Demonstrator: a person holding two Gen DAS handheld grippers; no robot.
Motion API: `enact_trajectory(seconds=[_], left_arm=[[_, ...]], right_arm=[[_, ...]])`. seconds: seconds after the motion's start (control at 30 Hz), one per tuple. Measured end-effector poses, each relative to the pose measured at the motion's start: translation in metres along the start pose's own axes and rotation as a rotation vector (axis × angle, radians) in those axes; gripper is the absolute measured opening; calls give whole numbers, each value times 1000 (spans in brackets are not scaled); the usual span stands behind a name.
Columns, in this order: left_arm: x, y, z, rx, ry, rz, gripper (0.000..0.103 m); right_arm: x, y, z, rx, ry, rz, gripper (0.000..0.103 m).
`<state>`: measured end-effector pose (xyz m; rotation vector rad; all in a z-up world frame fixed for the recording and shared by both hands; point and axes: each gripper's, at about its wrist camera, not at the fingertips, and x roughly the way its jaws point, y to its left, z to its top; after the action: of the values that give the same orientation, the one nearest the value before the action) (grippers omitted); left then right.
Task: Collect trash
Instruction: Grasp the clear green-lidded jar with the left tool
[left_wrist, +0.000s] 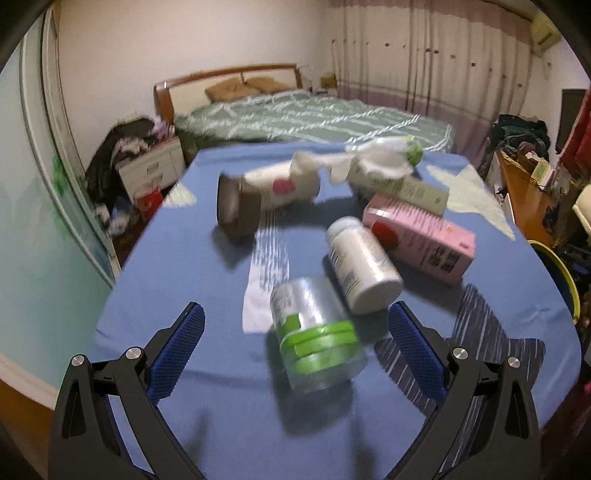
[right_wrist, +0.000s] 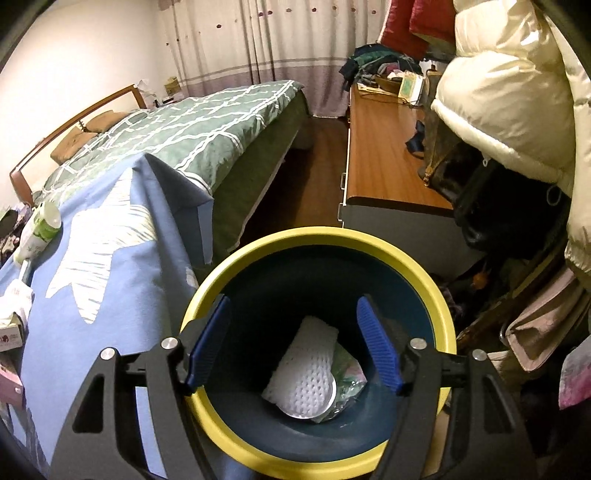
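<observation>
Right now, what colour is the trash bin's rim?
Yellow rim, dark blue inside; clearest in the right wrist view.

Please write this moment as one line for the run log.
task: collect trash | left gripper: open, above clear bottle with green label, not gripping | right gripper: open, empty, over yellow-rimmed bin | bin: white foam net inside

Both tools tilted down, jaws apart & empty: left tool (left_wrist: 295, 336), right tool (right_wrist: 293, 339)

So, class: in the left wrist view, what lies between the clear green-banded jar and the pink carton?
A white bottle lies on its side between the jar and the pink carton, seen in the left wrist view.
</observation>
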<state>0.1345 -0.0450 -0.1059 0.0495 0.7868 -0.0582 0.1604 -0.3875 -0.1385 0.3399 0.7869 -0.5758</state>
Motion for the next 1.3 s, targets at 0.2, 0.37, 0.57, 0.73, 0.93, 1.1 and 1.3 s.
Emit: enact_trajectory(seconds=[0.2,0.37,0.57,0.73,0.93,1.1,1.3], left_arm=[[20,-5,-7,-13,51,1,84],[32,-8,-11,-12,85,-3,72],[36,-9,-11,-13,81,-20,55],[32,-11,-12,11,74,-32,54],[6,-17,-9,41,45,-45,53],[-19,-33,-7,82,12,-81,52],[-35,-54,-4,121,-13,-123,52]], right_arm=[[-4,-2,-1,11,1,24,67],[-7,2,-1,2,-3,44,67],[-8,5,-2,-3,-1,53,67],[-8,6,-3,-2,1,58,67],[-9,8,-2,-1,-4,70,67],[-10,8,-1,2,-11,87,67],[-11,4,-2,12,-15,106,67]])
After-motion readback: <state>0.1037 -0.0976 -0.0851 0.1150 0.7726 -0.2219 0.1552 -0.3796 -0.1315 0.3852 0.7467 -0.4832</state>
